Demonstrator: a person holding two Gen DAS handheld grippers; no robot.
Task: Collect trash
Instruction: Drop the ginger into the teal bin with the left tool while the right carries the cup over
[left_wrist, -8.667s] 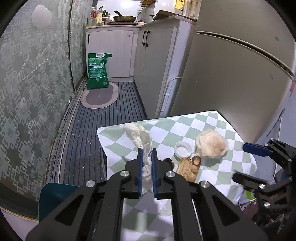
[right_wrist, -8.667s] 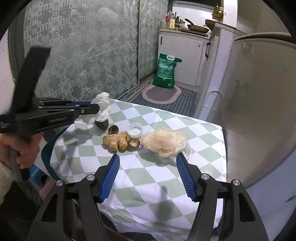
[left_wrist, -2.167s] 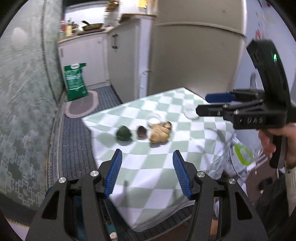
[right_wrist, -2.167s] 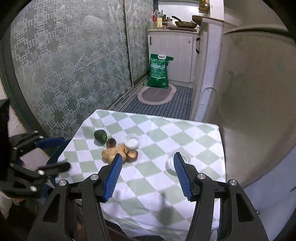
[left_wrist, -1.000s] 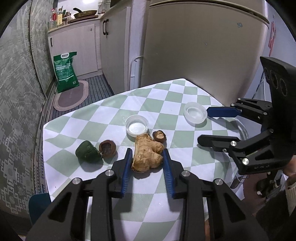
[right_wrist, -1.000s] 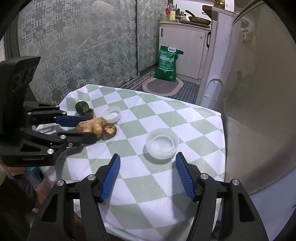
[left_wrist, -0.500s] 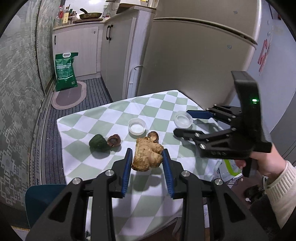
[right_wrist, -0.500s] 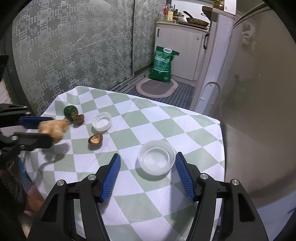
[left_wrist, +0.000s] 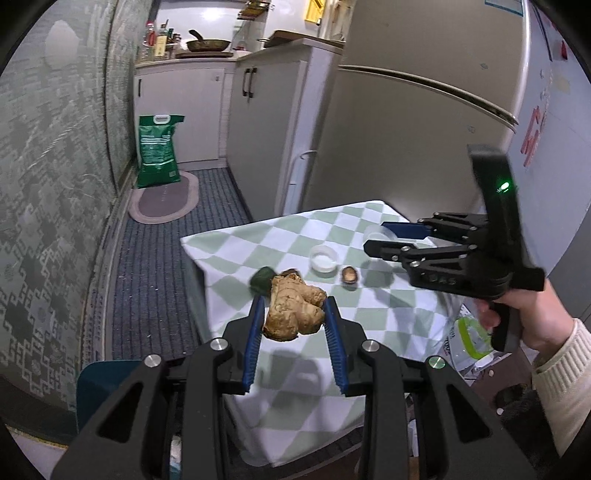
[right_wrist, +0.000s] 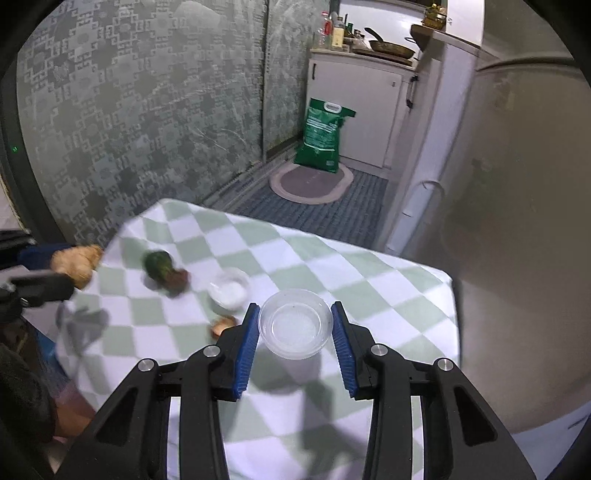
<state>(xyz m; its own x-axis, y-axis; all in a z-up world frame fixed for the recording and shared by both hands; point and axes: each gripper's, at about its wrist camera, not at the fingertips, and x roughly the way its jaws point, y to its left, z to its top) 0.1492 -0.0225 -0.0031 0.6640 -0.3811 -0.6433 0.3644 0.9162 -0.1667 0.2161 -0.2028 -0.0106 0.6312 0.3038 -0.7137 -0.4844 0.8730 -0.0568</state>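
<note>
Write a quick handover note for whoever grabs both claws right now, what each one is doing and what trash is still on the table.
Left claw: shut on the ginger, lifted off the table.
Right claw: closing around the clear bowl; pads not clearly pressing yet.
Still on the cloth: white cap, green lump, two brown shells.
Done: ginger picked up.
Left: finish the bowl grip, bin both, then collect the rest.
</note>
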